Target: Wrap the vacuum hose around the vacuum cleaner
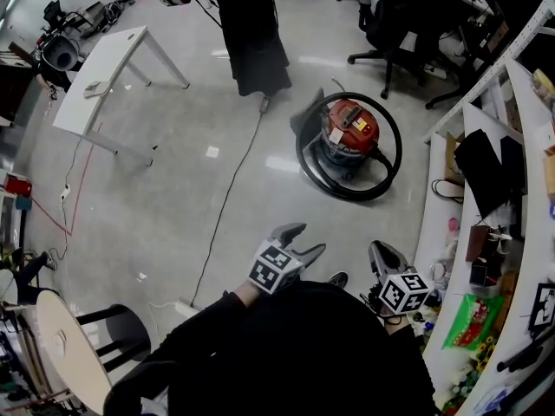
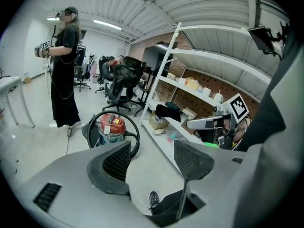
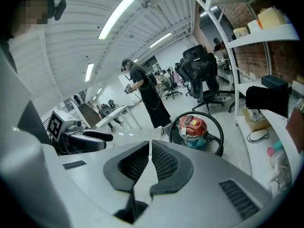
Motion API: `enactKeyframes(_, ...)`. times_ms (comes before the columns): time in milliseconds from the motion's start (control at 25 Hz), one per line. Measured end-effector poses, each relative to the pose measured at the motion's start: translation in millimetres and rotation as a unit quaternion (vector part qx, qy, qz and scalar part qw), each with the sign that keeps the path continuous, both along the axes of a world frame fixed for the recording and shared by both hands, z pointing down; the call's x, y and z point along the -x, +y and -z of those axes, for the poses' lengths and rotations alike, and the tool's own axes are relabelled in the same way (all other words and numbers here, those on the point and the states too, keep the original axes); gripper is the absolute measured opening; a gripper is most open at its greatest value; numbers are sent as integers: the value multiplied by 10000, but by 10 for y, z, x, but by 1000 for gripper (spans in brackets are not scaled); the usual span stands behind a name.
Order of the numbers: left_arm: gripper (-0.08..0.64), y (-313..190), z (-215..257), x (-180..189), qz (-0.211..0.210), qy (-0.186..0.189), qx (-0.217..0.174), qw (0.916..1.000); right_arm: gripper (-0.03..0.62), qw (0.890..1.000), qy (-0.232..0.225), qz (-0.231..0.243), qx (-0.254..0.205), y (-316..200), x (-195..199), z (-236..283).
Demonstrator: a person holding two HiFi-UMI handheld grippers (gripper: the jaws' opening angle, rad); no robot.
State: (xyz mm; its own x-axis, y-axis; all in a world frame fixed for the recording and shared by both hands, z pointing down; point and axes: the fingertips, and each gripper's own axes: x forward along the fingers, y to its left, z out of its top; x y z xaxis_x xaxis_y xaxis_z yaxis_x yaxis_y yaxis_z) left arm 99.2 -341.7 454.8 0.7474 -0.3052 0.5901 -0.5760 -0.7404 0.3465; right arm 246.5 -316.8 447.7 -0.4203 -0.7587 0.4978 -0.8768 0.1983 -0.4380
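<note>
Black hose (image 1: 301, 156) rings the red vacuum (image 1: 351, 128), centre-right; a cable (image 1: 232, 189) crosses the floor beside it. The vacuum's label looks too small to read. Left gripper (image 1: 309, 237) is spread and empty, right gripper (image 1: 381, 254) pinched closed on nothing.

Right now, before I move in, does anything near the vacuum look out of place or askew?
The black hose lies in a loose ring on the pale floor round the upright red canister vacuum cleaner, not snug against it. A thin black cable trails across the floor nearby. Nothing looks spilled or damaged.

One red canister vacuum cleaner (image 1: 350, 128) stands ringed by one black hose (image 1: 301, 154); beyond it are one white rectangular table (image 1: 100, 69) and one black-clad person (image 1: 251, 33).
</note>
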Motion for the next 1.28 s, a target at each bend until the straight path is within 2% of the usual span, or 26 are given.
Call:
enactKeyframes(800, 299, 72, 8, 52, -143, -40, 77, 9999, 23, 10000, 19, 18, 43, 83, 107, 23)
enactKeyframes(1000, 299, 120, -1, 258, 149, -125, 138, 9997, 23, 9995, -18, 310, 94, 52, 281, -14)
enactKeyframes(1280, 299, 133, -100, -133, -217, -139, 15, 9997, 23, 10000, 20, 7, -43, 167, -82, -57)
